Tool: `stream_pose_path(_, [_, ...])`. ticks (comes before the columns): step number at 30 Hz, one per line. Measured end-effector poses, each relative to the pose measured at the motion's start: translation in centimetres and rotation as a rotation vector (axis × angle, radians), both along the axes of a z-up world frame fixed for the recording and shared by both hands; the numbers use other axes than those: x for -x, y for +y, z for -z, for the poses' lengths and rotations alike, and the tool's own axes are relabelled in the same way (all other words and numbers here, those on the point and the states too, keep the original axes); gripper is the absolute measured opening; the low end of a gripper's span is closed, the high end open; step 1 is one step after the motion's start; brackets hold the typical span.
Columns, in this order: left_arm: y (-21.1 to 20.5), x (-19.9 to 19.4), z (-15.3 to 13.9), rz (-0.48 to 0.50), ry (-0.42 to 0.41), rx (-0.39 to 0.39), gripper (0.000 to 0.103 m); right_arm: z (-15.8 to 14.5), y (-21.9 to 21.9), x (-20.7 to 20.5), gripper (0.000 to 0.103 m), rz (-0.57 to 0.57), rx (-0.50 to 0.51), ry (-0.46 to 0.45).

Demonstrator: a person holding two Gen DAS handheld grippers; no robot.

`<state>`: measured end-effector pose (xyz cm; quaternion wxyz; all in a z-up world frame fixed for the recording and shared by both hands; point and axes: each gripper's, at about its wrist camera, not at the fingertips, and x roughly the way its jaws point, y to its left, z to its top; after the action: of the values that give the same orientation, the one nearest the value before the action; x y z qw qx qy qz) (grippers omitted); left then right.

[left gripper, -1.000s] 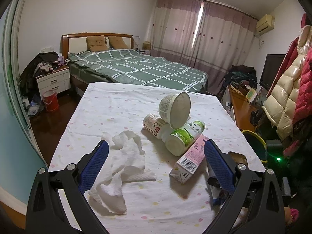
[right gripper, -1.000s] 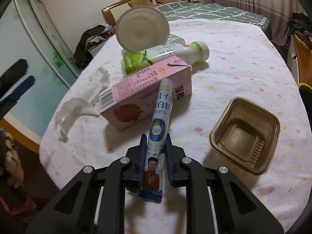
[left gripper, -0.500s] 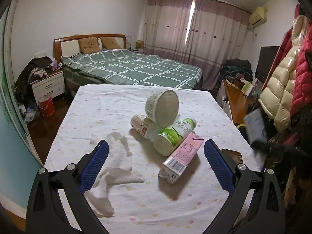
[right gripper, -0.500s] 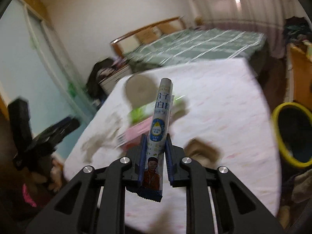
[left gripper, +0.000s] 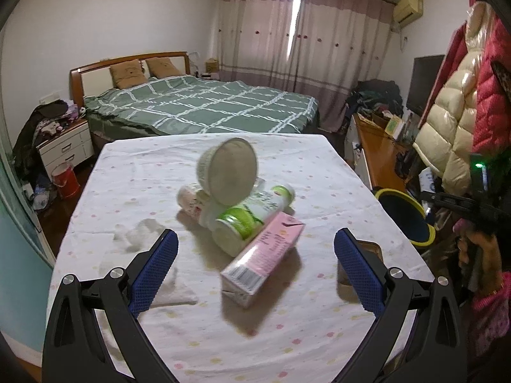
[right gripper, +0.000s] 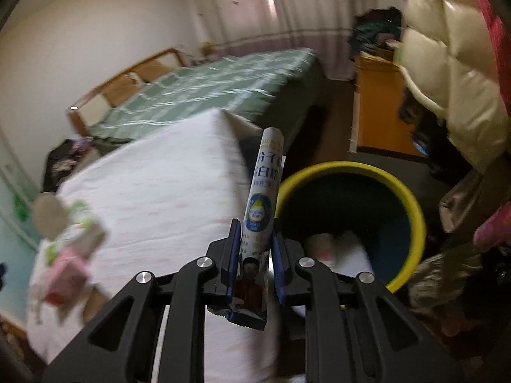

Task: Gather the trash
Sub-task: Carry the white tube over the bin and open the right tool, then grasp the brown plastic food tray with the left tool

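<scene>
Your left wrist view is evenly lit and mostly sharp; daylight enters through the gap in the curtains (left gripper: 295, 25) and reads as a bright, blown-out strip. The carton (left gripper: 263, 257) throws a soft shadow toward you on the table (left gripper: 335, 172); the paper cup (left gripper: 228, 170) is slightly smeared. Your right wrist view is dimmer and heavily motion-blurred: bed (right gripper: 204, 92), table and bin (right gripper: 351, 220) are streaked, while the sachet (right gripper: 260, 220) in the right tongs (right gripper: 254, 266) stays crisp. Both views bow at the edges, with dark vignetted corners
</scene>
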<state>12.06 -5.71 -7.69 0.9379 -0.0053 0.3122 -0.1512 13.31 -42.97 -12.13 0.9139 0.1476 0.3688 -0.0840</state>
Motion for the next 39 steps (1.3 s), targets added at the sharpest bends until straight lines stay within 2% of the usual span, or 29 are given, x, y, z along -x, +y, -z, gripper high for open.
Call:
stream_pose_path(10, [-5.4, -0.8, 0.3, 0.093, 0.026, -0.043, 0.097, 7.0, -6.1, -3.5, 0.019, 0.1, 0.023, 0.143])
stream_pose_path(15, [-8.1, -1.1, 0.7, 0.14, 0.047, -0.058, 0.097, 8.6, -7.6, -4.2, 0.019, 0.103, 0.017, 0.168])
stream_pose_path(16, [-8.6, -1.1, 0.8, 0.148, 0.05, -0.061, 0.097, 8.7, -7.6, -4.2, 0.023, 0.102, 0.014, 0.173])
stream_pose_path(17, [-8.8, -1.1, 1.0, 0.155, 0.052, -0.062, 0.097, 8.8, -7.7, -4.3, 0.032, 0.103, 0.011, 0.171])
stream_pose_path(19, [-9.7, -1.1, 1.2, 0.171, 0.058, -0.068, 0.097, 8.7, -7.8, -4.3, 0.044, 0.106, 0.022, 0.162])
stream_pose_path(20, [-10.1, -1.1, 1.3, 0.18, 0.061, -0.071, 0.097, 8.5, -7.8, -4.3, 0.045, 0.107, 0.029, 0.157])
stream_pose_path(32, [-12.8, -2.0, 3.0, 0.226, 0.118, -0.076, 0.097, 7.5, -7.7, -2.8, 0.052, 0.099, -0.003, 0.116])
stream_pose_path(39, [-15.1, -3.1, 5.6, 0.254, 0.191, -0.079, 0.097, 7.3, -7.6, -1.8, 0.053, 0.09, -0.034, 0.099])
